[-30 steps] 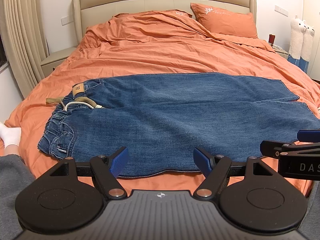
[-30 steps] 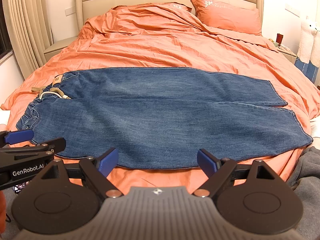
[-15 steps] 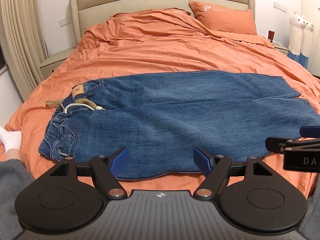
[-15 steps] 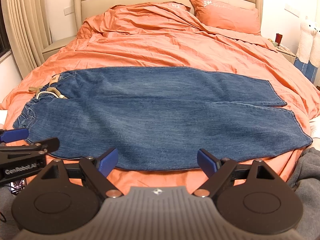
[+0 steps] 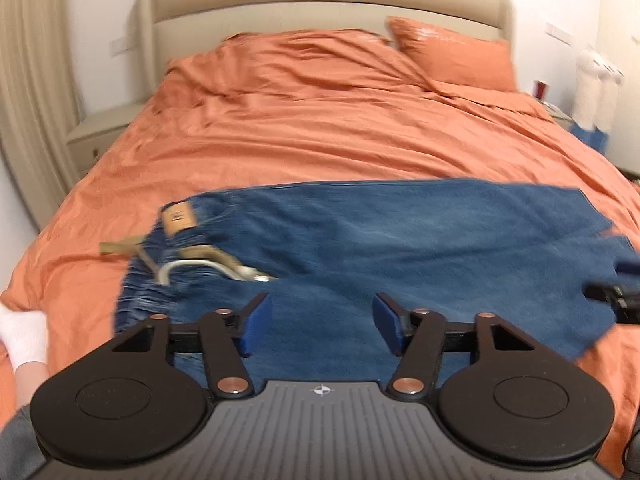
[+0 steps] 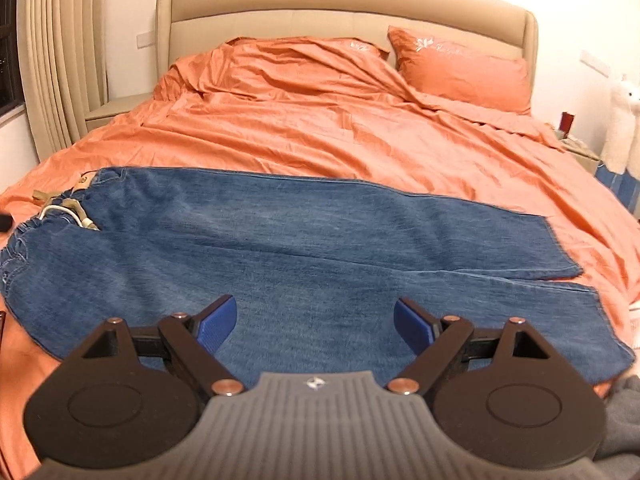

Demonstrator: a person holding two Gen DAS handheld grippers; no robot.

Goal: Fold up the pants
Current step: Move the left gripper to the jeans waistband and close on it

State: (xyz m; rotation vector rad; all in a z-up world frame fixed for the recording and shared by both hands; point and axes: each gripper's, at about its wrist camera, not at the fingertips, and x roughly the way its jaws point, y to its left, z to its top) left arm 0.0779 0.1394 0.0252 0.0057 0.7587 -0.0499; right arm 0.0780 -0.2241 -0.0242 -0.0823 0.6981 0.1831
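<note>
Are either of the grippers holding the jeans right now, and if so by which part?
Nothing is held. The left gripper and right gripper are both open above the jeans, with only denim visible between the fingers.

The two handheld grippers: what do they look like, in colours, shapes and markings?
The left gripper and right gripper look alike: black linkage arms with copper-coloured pivot pins, two round black discs at the base, and a ribbed grey centre plate carrying a small round logo. The finger pads are blue and finely textured. No cables show. A grey sleeve edges the left wrist view.
</note>
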